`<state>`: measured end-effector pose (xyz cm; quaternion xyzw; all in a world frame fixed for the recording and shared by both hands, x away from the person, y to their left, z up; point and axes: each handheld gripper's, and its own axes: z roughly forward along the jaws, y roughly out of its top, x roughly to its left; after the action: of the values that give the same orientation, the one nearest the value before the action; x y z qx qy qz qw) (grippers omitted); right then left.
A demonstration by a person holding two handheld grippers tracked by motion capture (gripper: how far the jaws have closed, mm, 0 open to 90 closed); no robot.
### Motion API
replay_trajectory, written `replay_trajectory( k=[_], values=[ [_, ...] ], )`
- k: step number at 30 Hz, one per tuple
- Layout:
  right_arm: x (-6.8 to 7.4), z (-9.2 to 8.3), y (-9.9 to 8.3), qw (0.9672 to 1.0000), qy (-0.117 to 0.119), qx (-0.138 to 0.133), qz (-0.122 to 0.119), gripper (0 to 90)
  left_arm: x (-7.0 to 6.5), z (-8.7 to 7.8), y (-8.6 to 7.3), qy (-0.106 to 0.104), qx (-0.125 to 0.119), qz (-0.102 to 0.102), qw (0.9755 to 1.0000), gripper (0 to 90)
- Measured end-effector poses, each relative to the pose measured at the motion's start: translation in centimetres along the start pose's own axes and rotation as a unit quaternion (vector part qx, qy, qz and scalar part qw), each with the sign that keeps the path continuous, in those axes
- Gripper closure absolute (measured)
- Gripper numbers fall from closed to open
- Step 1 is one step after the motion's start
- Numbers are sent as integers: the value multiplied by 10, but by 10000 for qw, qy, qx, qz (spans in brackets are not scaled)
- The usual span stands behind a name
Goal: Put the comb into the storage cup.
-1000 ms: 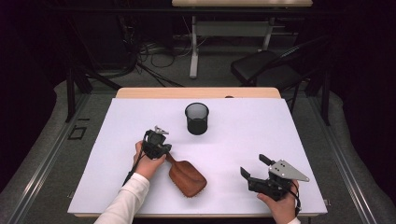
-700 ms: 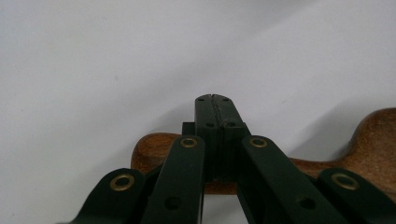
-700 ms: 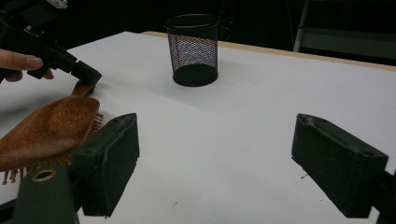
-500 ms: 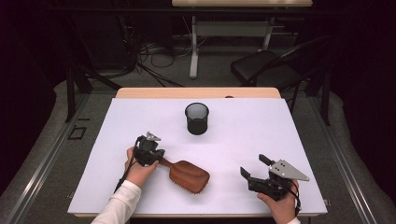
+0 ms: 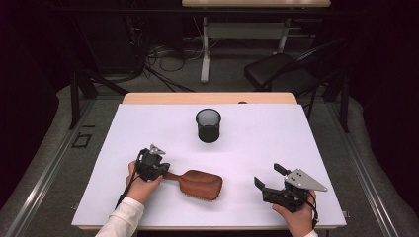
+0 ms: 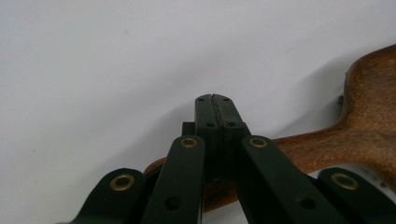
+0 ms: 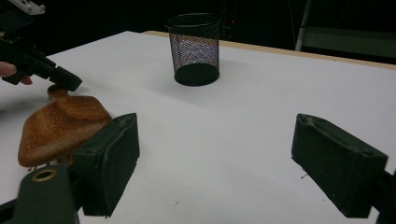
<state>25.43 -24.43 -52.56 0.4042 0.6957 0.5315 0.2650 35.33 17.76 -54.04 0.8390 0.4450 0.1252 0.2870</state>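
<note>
A brown wooden hairbrush lies bristles down on the white table, its handle pointing left. My left gripper is shut, and its closed tip sits over the end of that handle. In the left gripper view the pads meet with nothing between them, and the hairbrush handle runs underneath. My right gripper stands open near the front right edge, empty and apart from the brush. The right gripper view looks through its wide jaws at the hairbrush, the left gripper and a black mesh cup.
The black mesh cup stands upright at the table's middle back. The white table top has bare room on the right and far left. Beyond the wooden back edge are a dark chair and floor cables.
The left hand has shifted left and toward the front edge. The brush has swung from a diagonal to lying level, handle to the left. The right gripper has stayed still.
</note>
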Motion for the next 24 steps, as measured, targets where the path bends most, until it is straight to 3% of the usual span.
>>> replay_trajectory(
  k=[16,24],
  values=[
    [0,0,0,10000,26,5,13,150,-10,-17,-23,-62,90,245,9996,897],
    [0,1,0,10000,34,9,0,150,-23,-21,-29,-118,124,414,9990,896]
  ],
)
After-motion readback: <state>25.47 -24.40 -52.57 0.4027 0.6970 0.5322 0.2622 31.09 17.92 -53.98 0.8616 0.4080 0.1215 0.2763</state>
